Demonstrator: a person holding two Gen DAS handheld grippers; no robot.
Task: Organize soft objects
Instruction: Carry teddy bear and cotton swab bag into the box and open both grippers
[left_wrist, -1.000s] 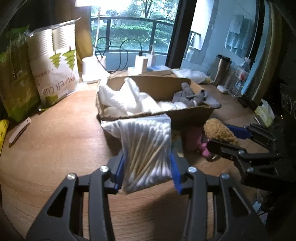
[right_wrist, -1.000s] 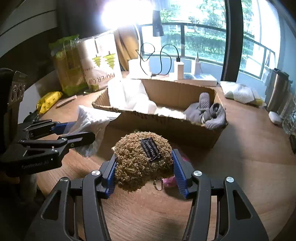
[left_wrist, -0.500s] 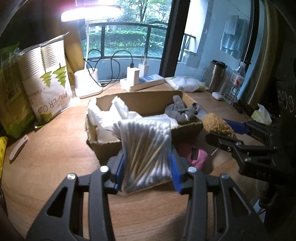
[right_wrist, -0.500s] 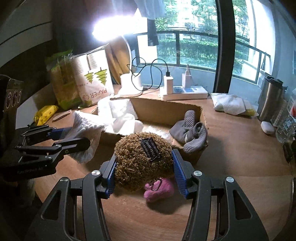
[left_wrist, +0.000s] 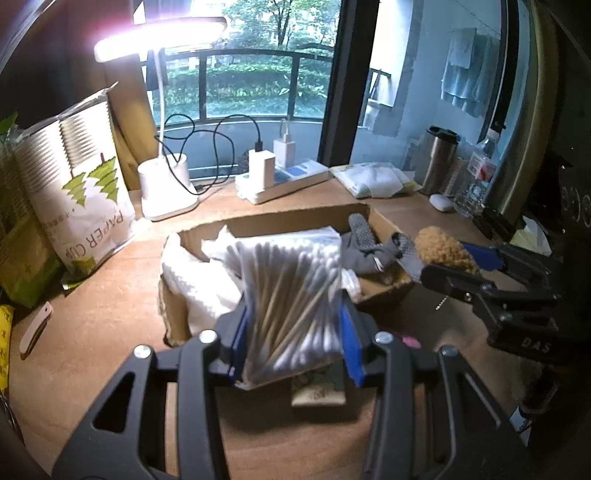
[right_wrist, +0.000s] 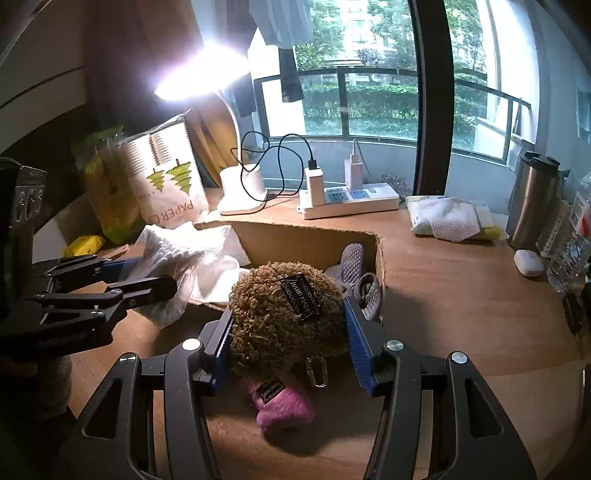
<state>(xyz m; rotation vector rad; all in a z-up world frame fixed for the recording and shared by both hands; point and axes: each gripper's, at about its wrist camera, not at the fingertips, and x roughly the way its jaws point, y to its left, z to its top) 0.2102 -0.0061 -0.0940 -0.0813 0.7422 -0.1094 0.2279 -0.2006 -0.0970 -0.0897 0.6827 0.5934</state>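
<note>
Cotton swabs: a clear plastic bag of wooden-stemmed cotton swabs (left_wrist: 291, 306) was pinched at its lower half between the blue pads, lifted off the wooden tabletop (left_wrist: 96, 332) and hanging in front of the box's near wall
Left gripper: the black two-finger left gripper (left_wrist: 291, 343) was clamped narrowly on that bag; seen from the right wrist view (right_wrist: 147, 273) it came in from the left edge
Plush toy: a round, curly brown plush toy with a black sewn label (right_wrist: 284, 314) sat squeezed between the pads, with a pink fuzzy piece (right_wrist: 284, 406) and a small metal chain (right_wrist: 316, 371) dangling under it
Right gripper: the black right gripper with blue pads (right_wrist: 288, 332) gripped the brown plush at about medium width, raised just in front of the box's near right corner
Box: an open brown cardboard box (right_wrist: 306, 236) lay on the table beyond both grippers, holding white crumpled cloth (left_wrist: 199, 284) at its left and grey knitted gloves with dotted palms (left_wrist: 373, 247) at its right
Behind the box: a white desk lamp, lit (left_wrist: 166, 192), a white power strip with chargers (right_wrist: 351, 201), and a bag printed PAPER CUP (left_wrist: 85, 192)
Right side: a steel travel mug (right_wrist: 535, 199) and a packet of white cloth (right_wrist: 450, 218)
</note>
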